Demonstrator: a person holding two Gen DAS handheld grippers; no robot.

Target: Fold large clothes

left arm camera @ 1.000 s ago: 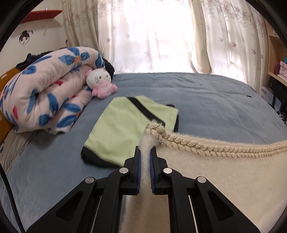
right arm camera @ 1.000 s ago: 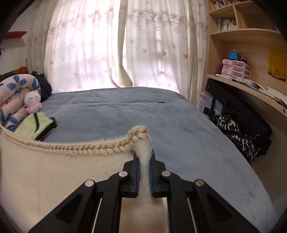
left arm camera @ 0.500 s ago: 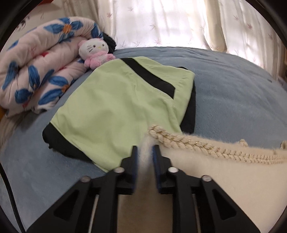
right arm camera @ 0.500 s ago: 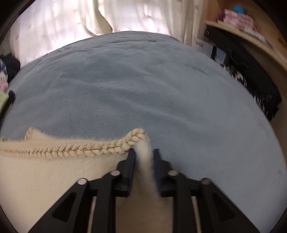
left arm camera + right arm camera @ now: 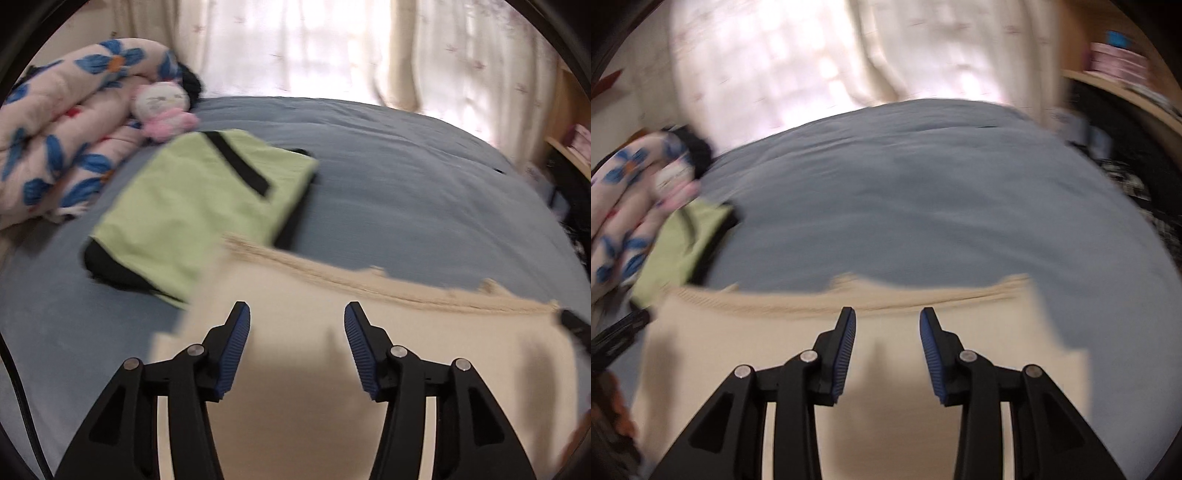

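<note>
The left tongs stand open above the cream garment. Their jaws have just been opening, and nothing is pressed between the blue pads; the cloth only lies under them. The right tongs are also open, a little less wide, and they hold nothing. Their jaws have just been opening too, and the garment is below them, not gripped.

The garment lies flat on the near part of the bed, which has a blue cover. Its far edge has a braided trim that runs from left to right. In the left view, the left far corner of the garment lies over the near edge of a green cloth with black borders, already folded. Further left, a flowered quilt is rolled up at the side of the bed, and a small plush toy leans on it. Light curtains hang behind the bed. In the right view a wooden shelf stands at the far right, blurred. Both pictures are blurred, so fine detail of the cloth is not clear.
</note>
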